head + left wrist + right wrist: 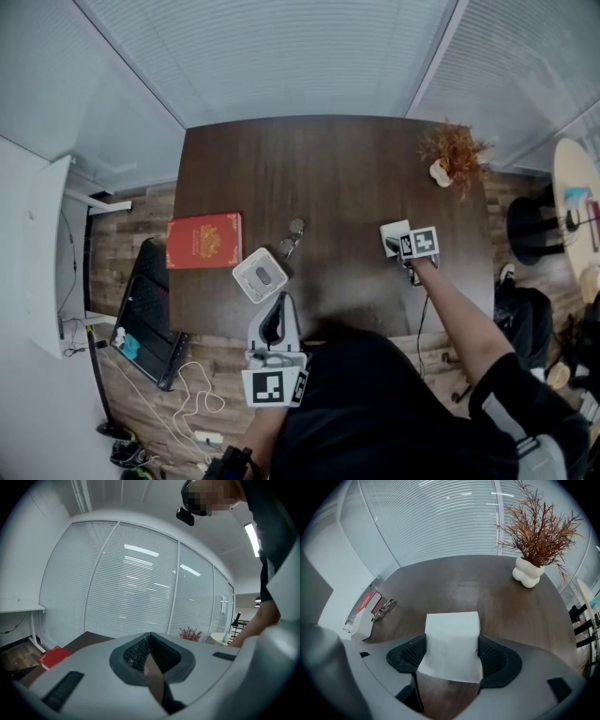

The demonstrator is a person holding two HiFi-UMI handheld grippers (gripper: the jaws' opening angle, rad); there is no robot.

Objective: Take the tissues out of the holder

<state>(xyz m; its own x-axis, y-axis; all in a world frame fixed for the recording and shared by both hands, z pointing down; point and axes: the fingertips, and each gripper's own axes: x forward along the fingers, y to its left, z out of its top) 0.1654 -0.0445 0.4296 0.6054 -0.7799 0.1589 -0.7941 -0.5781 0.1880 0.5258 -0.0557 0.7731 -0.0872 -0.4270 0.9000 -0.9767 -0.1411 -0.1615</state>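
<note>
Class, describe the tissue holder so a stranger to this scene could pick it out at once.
Find the dark wooden table and look along its near edge, left of centre. Just right of the red book sits the tissue holder: a small white square box with a grey oval opening on top, unlike the flat book and the wire glasses beside it.

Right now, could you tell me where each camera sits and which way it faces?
Head view: on the person's head, looking steeply down at the table; both arms, left gripper and right gripper show.
Left gripper view: on the left gripper, tilted up toward the blinds; shut jaws, an arm.
Right gripper view: on the right gripper, facing across the table; jaws grip tissues.
All share the plant.
</note>
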